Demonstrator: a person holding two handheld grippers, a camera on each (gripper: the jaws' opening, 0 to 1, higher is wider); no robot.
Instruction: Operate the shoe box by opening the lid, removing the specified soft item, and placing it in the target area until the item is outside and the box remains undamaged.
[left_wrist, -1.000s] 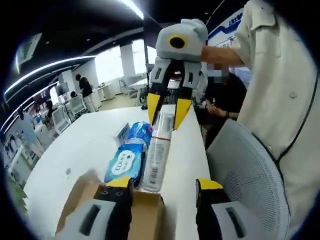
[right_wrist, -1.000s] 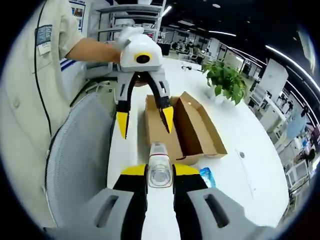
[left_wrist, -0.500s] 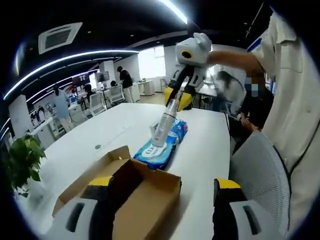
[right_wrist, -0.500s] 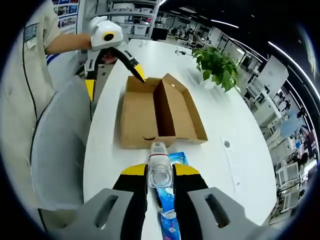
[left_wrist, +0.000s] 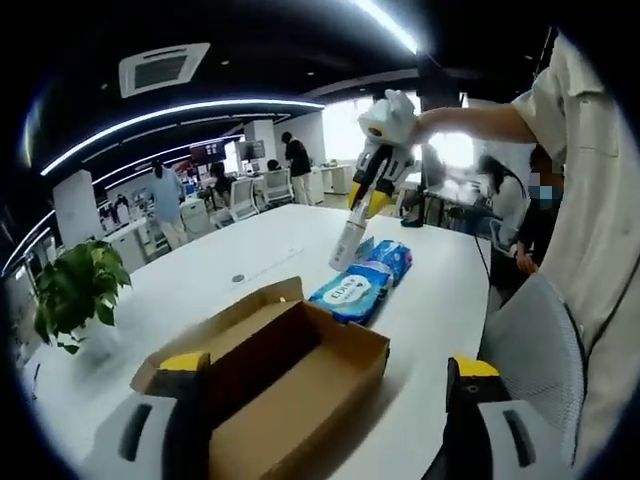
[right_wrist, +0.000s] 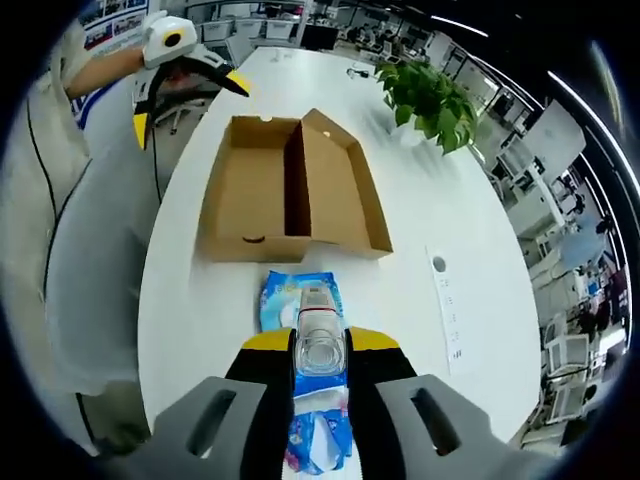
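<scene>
One open shoe box (right_wrist: 290, 190) ahead of the right gripper (right_wrist: 320, 345), which clamps one clear bottle (right_wrist: 318, 335) above two blue tissue packs (right_wrist: 305, 380), left gripper (left_wrist: 325, 375) spread wide and empty over the box's near end, one potted plant (right_wrist: 430, 95) beyond, white table (right_wrist: 440, 200), mesh chair (left_wrist: 545, 340) alongside.

One open cardboard shoe box (right_wrist: 290, 195) is counted on the desk (right_wrist: 430, 210). Two blue soft packs (left_wrist: 350, 293) (left_wrist: 392, 259) are seen, one bottle (left_wrist: 347, 245), one potted plant (right_wrist: 432, 95), and two grippers (right_wrist: 321, 352) (left_wrist: 325, 380).
</scene>
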